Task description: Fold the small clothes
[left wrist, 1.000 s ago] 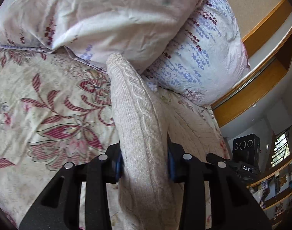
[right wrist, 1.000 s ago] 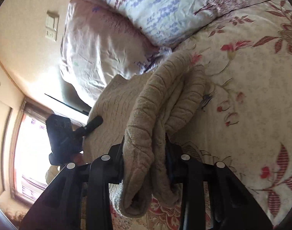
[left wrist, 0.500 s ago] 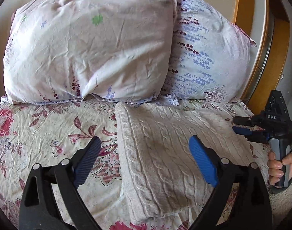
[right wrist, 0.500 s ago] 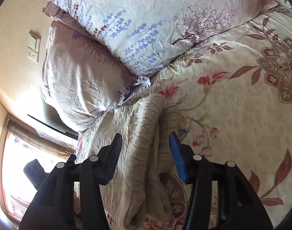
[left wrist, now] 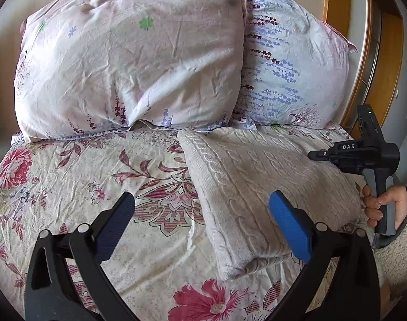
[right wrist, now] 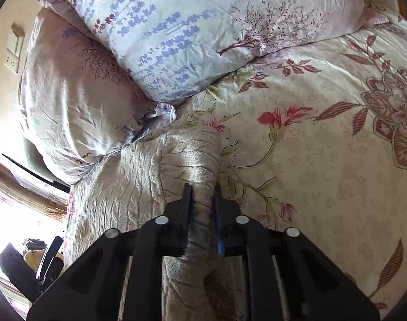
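Released since a second ago, the folded sweater (left wrist: 259, 195) now lies flat on the bedspread (left wrist: 69, 187) instead of hanging pinched between the left gripper's pads, and the view has swung up to take in both pillows.

Left gripper (left wrist: 202, 214): jaws have just been opening and stand spread wide, clear of the knit. One blue pad hovers over the bare floral cover, the other over the sweater's near half; nothing is held.

Right gripper (right wrist: 202, 190): jaws have just been closing and are drawn in narrow on a thick fold of the same beige cable-knit, which bulges out ahead of the pads and runs back beneath the tool body. In the left wrist view this gripper shows at the sweater's right edge, its grey handle gripped by a hand (left wrist: 385, 208).

Sweater position: on the bed, just below the pillows, its far edge touching or nearly touching them. It is doubled into a thick rectangle, with a neat folded edge along its left side.

Surroundings: pink pillow (left wrist: 128, 61) and lavender-print pillow (left wrist: 289, 61) side by side against the wall; a wooden frame (left wrist: 334, 5) stands to the right of them; a wall switch plate (right wrist: 15, 49) shows in the right wrist view.
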